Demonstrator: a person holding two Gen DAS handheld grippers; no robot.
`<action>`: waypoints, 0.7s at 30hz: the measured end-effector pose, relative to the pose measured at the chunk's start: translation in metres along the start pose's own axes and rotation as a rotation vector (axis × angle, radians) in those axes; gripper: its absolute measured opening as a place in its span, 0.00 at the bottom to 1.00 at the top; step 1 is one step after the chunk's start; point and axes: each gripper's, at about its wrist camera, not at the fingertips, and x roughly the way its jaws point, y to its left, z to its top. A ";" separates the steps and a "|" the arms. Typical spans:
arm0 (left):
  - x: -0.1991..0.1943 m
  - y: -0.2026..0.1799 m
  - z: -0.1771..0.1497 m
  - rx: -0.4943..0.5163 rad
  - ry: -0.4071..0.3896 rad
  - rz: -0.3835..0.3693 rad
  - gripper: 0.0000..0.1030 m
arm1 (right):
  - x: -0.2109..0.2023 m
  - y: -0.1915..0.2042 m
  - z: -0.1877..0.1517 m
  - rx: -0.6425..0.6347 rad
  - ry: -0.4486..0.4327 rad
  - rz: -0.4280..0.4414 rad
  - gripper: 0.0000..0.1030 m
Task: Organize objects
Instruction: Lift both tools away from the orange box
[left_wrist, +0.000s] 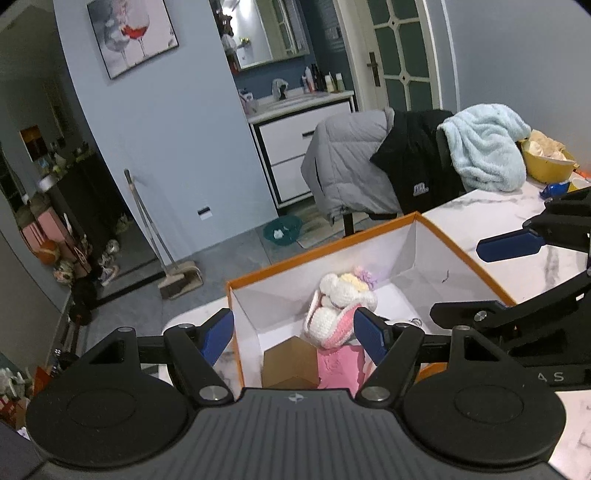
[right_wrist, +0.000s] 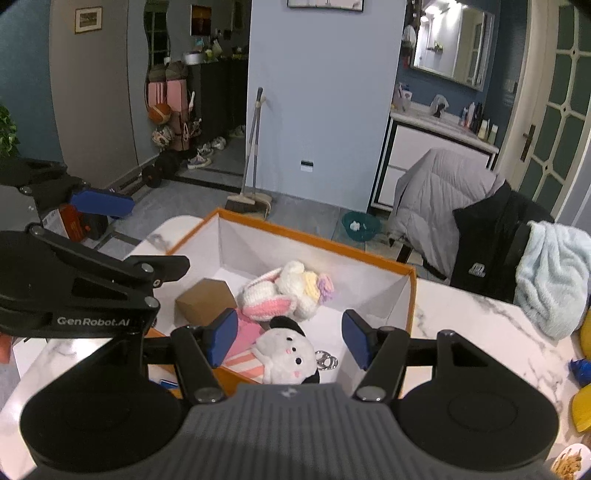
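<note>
— Where do we stand with the orange box (right_wrist: 409, 295)?

— We hold both claws over it, each spread wide with nothing between the fingers. The right gripper (right_wrist: 290, 339) hangs above the box's near edge, and the white plush with black ears (right_wrist: 286, 356) lies straight ahead and just below it, inside the box against that near wall.

— And our left gripper (left_wrist: 293, 334)?

— Over the box's near-left corner, above the brown carton (left_wrist: 291, 363) and the pink cloth (left_wrist: 338, 365). The crocheted bunny (right_wrist: 286, 291) sits mid-box, beyond both claws.

— Which hand takes the plush, if it needs shifting?

— We judge the right is nearer (the left barely sees it at all). Its body seems to run along the near wall, roughly across our open fingers, so we would probably need to turn the wrist or take it by the head.

— Anything beside it?

— A metal ring clasp (right_wrist: 325, 360) lies just right of the plush.
</note>
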 end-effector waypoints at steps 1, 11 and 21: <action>-0.006 0.000 0.001 0.001 -0.007 0.003 0.82 | -0.006 0.001 0.001 -0.002 -0.008 0.000 0.63; -0.053 -0.002 0.010 0.024 -0.082 0.030 0.82 | -0.060 0.012 0.010 -0.032 -0.085 -0.018 0.63; -0.081 -0.005 -0.001 -0.022 -0.172 0.040 0.83 | -0.108 0.024 0.006 -0.083 -0.183 -0.045 0.72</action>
